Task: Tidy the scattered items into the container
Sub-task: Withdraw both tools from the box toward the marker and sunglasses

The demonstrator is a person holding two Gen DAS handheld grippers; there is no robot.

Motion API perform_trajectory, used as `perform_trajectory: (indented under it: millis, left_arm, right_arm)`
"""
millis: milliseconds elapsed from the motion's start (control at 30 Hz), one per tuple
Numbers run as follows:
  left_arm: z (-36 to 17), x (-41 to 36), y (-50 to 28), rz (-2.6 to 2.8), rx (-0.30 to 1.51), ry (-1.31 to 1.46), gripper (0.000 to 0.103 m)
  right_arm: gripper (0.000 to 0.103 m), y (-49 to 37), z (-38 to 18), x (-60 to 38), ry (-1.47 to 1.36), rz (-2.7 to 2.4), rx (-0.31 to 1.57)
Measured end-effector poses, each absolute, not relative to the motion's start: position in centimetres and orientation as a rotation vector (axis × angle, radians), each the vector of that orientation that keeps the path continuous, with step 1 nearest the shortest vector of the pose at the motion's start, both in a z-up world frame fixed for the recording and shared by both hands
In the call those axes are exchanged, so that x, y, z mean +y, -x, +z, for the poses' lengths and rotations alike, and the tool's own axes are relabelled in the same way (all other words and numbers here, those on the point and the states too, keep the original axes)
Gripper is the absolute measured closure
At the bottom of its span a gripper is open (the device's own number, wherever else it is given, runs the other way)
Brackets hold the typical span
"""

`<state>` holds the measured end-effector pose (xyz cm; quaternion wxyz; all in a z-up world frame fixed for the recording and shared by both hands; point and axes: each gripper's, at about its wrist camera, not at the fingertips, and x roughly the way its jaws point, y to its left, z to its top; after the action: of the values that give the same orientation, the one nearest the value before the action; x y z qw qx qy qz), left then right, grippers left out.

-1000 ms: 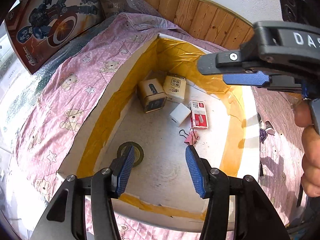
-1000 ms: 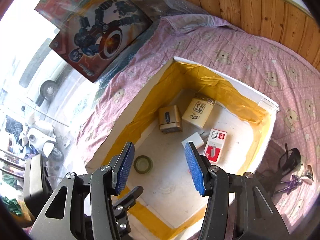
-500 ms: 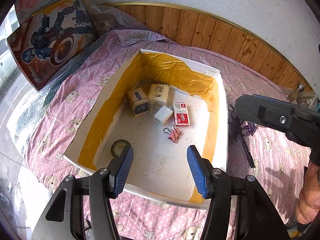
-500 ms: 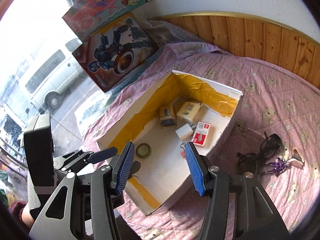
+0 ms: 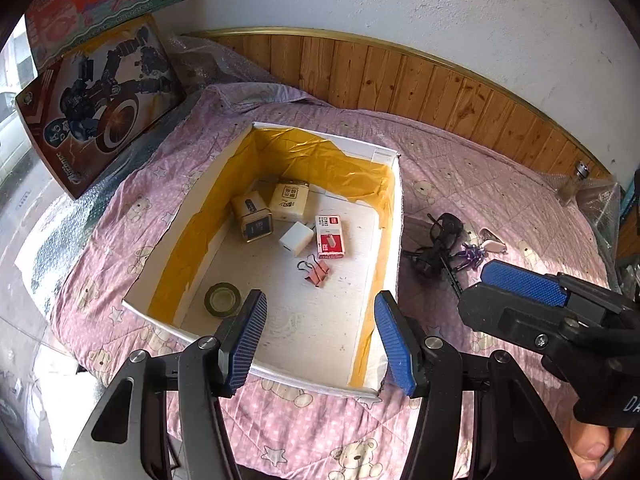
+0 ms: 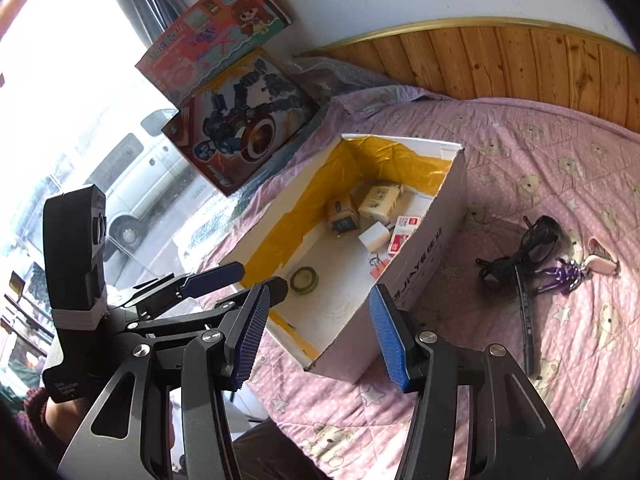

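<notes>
A white cardboard box (image 5: 394, 216) (image 6: 424, 248) with yellow tape inside lies on the pink bedspread. It holds two tins (image 5: 253, 216), a white charger (image 5: 296, 238), a red staple box (image 5: 329, 236), a pink binder clip (image 5: 316, 274) and a tape roll (image 5: 222, 299) (image 6: 304, 279). To its right on the cover lie black glasses (image 5: 438, 246) (image 6: 520, 252), a black pen (image 6: 525, 316) and a purple keychain figure (image 6: 568, 274). My left gripper (image 5: 320, 340) hangs open above the box's near edge. My right gripper (image 6: 318, 332) is open too, empty, near the box's front corner.
Two toy boxes (image 5: 100, 92) (image 6: 240, 120) lean against the window at the left. Wooden panelling (image 5: 420, 84) runs along the wall behind the bed. A small glass jar (image 5: 574, 184) stands at the far right. A hand (image 5: 592, 450) holds the right gripper's handle.
Both grippers have pulled back and up from inside the box, so the whole box and the items beside it now show. The right gripper has swung to the right of the box.
</notes>
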<state>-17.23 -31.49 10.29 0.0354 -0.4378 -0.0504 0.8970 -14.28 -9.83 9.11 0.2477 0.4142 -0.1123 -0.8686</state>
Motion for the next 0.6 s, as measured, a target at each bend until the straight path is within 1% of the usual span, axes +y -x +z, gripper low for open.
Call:
perform_trajectory:
  millis: [167,367,600]
  left_arm:
    - [10.4,-30.8,16.0,2.75,-0.172,1.31,0.045]
    - [10.9,-28.1,13.9,2.679,-0.102,1.174,0.045]
    - [9.5,-22.8,14.1,2.492,-0.022,1.171,0.045]
  right_arm:
    - [0.052,12.6,8.1,-7.7,-1.119,-2.373,-0.386]
    - [0.053,10.9,6.6,-3.6,-1.137,-2.421,-0.512]
    - [0.053,9.7,4.0,0.8,-1.21,-2.473,-0.636]
